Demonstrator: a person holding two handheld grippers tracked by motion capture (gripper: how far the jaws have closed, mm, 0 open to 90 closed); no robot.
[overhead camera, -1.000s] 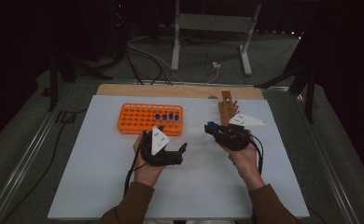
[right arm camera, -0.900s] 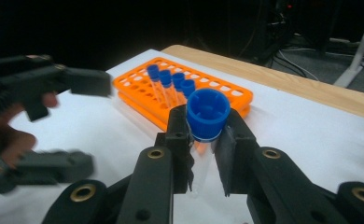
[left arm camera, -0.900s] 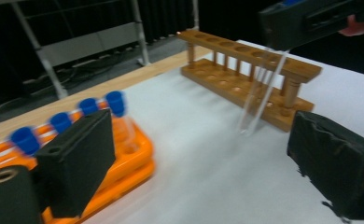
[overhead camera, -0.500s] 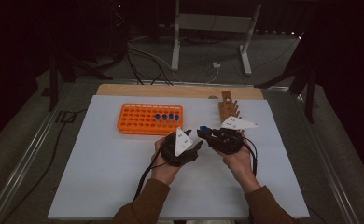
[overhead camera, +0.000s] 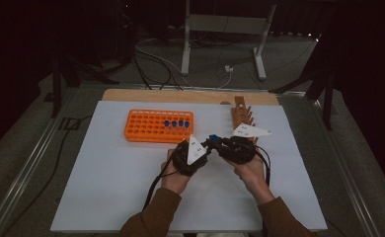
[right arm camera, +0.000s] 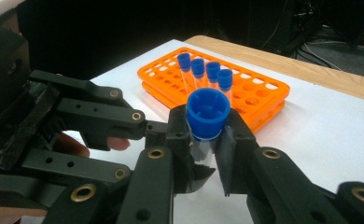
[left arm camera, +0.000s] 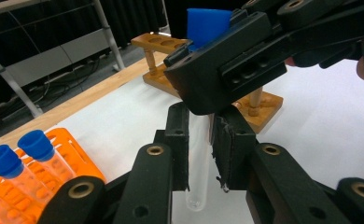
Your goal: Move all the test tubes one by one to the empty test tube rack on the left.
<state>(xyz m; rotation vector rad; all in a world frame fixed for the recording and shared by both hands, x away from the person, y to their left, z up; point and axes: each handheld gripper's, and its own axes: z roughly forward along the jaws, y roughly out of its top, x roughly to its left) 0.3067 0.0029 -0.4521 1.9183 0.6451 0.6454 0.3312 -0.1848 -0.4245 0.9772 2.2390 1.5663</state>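
Observation:
A clear test tube with a blue cap (right arm camera: 208, 111) is held between both grippers above the white mat. My right gripper (right arm camera: 207, 128) is shut on it just under the cap. My left gripper (left arm camera: 201, 119) has just been closing and now presses its pads on the tube's glass body (left arm camera: 199, 158), below the right gripper (left arm camera: 227, 60). In the high view the left gripper (overhead camera: 203, 148) and right gripper (overhead camera: 213, 143) meet nose to nose at the mat's middle, with the blue cap (overhead camera: 212, 138) between them.
An orange tube rack (overhead camera: 148, 131) with several blue-capped tubes (overhead camera: 173, 123) sits at the back left of the white mat (overhead camera: 106, 187). A wooden peg rack (overhead camera: 241, 116) stands behind the right hand. Cables trail from both grippers.
My left hand has moved right to meet the right gripper, and its jaws have closed on the tube. The right hand has stayed put with the tube.

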